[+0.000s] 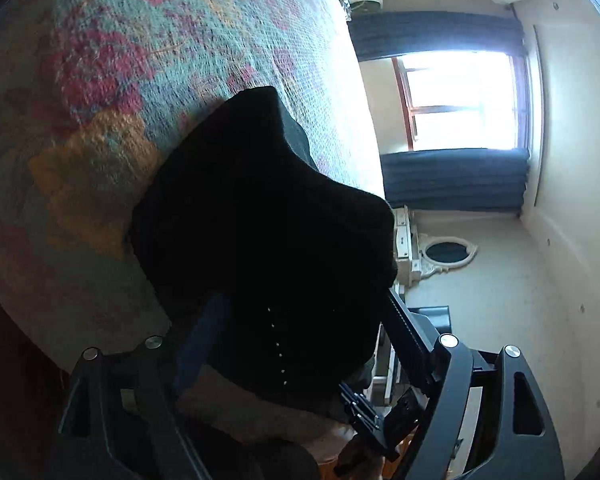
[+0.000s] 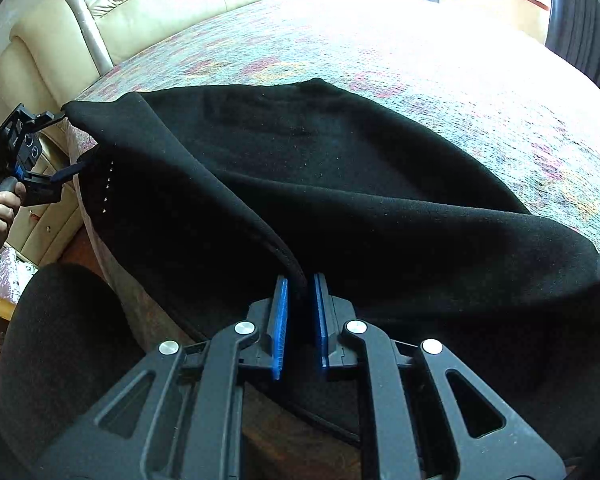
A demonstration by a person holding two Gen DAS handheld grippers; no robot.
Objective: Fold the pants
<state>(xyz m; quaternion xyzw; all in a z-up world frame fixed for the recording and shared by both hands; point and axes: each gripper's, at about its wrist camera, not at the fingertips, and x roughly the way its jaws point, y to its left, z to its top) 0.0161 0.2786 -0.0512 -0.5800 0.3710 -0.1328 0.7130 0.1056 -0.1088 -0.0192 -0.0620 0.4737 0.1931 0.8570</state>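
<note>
The black pants [image 2: 340,184] lie spread over the near part of a bed [image 2: 440,64], on a quilt patterned in pink, yellow and pale blue. The cloth is matte and dark, dotted with small pale specks, and a short row of light stitches or studs runs near its left edge. Its near edge is lifted off the quilt, and a thick hem runs down from the raised left corner to the right tongs [image 2: 300,320], whose blue pads [image 2: 281,320] are clamped on that hem with the cloth pinched between them.

The right wrist view also shows the left tongs [image 2: 64,144] at the far left, held by a bare hand [image 2: 0,208]; their tips sit at the raised corner of the pants and appear closed on it. A cream tufted headboard [image 2: 160,4] stands behind the bed.

In the left wrist view the pants [image 1: 260,220] rise as a dark peaked mass that hides the tips of the left tongs [image 1: 296,344], so the grip cannot be confirmed there. This view alone shows a bright window [image 1: 460,100] with dark blue curtains [image 1: 456,180] and an oval mirror [image 1: 448,252] on the cream wall.
</note>
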